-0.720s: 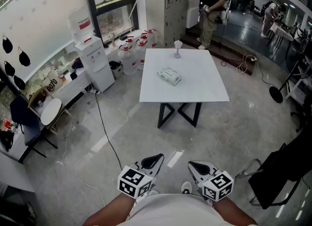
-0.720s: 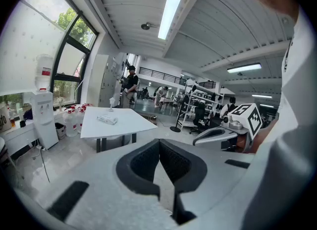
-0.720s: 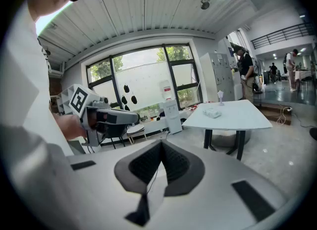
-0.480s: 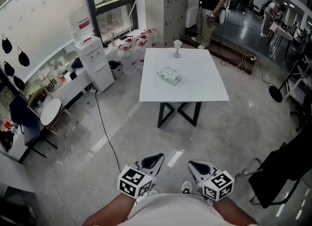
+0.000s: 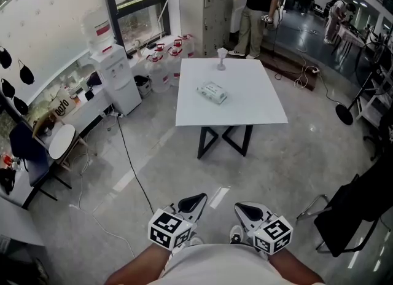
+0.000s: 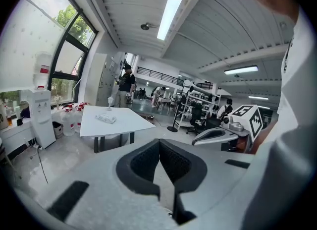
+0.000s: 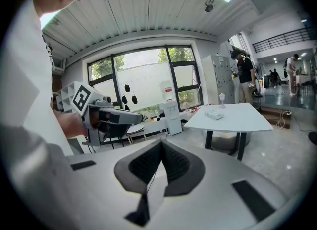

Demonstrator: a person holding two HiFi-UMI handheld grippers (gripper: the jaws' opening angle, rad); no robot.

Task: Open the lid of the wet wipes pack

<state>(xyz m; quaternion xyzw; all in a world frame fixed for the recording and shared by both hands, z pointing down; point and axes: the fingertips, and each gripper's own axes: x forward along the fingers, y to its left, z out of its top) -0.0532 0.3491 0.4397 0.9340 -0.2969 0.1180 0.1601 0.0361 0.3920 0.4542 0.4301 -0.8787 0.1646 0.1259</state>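
- Head view: the wet wipes pack lies on the white table in the upper middle of the frame. It is well apart from the left gripper and right gripper at the bottom edge. A black cable crosses the floor left of centre and could catch a foot on the way over. A small white stemmed thing stands near the pack, so a careless reach may topple it.
- Left gripper view: its jaws are pressed together with nothing between them. The pack sits small at middle left, and its lid is too small to make out. Picking the wrong edge may drag the whole pack along.
- Right gripper view: the jaws are together here too, and empty. The pack lies at middle right. If the jaws arrive unopened, they would only shove it across the smooth top.
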